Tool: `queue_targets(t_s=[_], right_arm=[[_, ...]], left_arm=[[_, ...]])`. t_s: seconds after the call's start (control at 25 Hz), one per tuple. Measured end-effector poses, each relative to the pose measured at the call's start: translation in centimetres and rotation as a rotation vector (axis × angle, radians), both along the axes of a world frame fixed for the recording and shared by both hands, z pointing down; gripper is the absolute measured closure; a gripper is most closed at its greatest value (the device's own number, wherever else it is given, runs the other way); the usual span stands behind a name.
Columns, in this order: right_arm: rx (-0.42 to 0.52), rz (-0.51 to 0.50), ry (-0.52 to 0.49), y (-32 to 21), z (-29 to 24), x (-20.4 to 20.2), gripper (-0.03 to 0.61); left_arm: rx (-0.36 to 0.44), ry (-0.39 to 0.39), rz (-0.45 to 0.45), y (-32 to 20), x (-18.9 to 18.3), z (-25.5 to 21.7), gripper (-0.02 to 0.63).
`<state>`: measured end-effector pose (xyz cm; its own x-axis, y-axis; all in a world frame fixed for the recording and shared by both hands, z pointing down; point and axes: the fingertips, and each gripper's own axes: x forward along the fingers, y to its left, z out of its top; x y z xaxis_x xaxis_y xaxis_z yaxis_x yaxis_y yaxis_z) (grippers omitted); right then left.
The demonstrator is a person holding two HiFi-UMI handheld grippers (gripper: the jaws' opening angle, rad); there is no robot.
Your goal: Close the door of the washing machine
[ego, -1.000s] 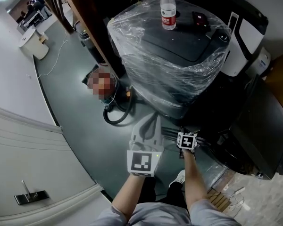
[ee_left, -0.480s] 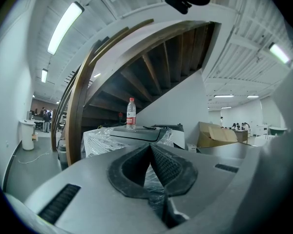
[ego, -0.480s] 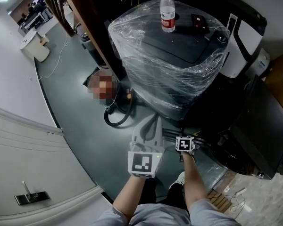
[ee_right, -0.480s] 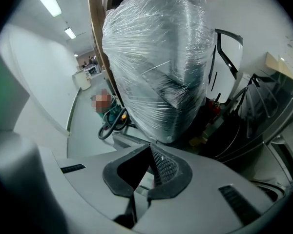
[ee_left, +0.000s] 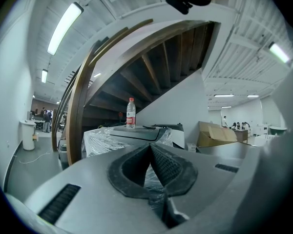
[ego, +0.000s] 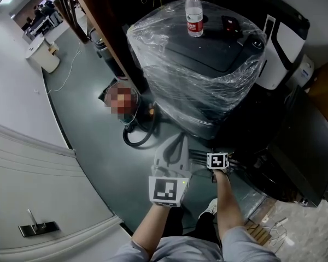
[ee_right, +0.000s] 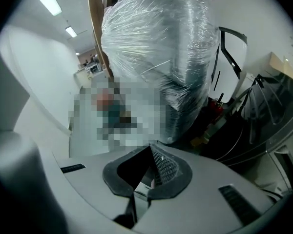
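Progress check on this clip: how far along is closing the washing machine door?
Done: nothing visible yet. In hand: the left gripper and right gripper are both shut and empty, held short of the plastic-wrapped machine with a bottle on top, touching no door. Left: reaching the door and pushing it shut. Whether the dark panel is that door is unclear.

A large, open office-like hall: ceiling strip lights (ee_left: 63, 28), a wooden staircase (ee_left: 151, 67), a plastic-wrapped appliance (ego: 202, 70), a cardboard box (ee_left: 217, 135), distant people at desks (ee_left: 236, 126).
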<state>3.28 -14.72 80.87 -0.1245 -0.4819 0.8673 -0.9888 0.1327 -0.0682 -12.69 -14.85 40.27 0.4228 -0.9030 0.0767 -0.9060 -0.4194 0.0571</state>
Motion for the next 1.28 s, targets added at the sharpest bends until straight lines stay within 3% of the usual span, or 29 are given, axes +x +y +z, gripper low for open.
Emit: queue_targets(t_s=[0.16, 0.44, 0.6, 1.28], right_arm=[[-0.021, 0.009, -0.048, 1.5, -0.1, -0.4, 0.578], [0.005, -0.004, -0.048, 4.4, 0.0, -1.2, 0.578], [-0.033, -0.002, -0.077, 6.6, 0.3, -1.5, 0.578], [-0.105, -0.051, -0.03, 15.6, 0.7, 2.1, 0.578]], left_arm=[[0.007, 0.008, 0.011, 0.3, 0.7, -0.4, 0.612], [0.009, 0.007, 0.051, 0.5, 3.0, -0.2, 0.612], [0.011, 0.019, 0.084, 0.7, 4.8, -0.4, 0.612], [0.011, 0.031, 0.252, 3.0, 14.5, -0.5, 0.612]])
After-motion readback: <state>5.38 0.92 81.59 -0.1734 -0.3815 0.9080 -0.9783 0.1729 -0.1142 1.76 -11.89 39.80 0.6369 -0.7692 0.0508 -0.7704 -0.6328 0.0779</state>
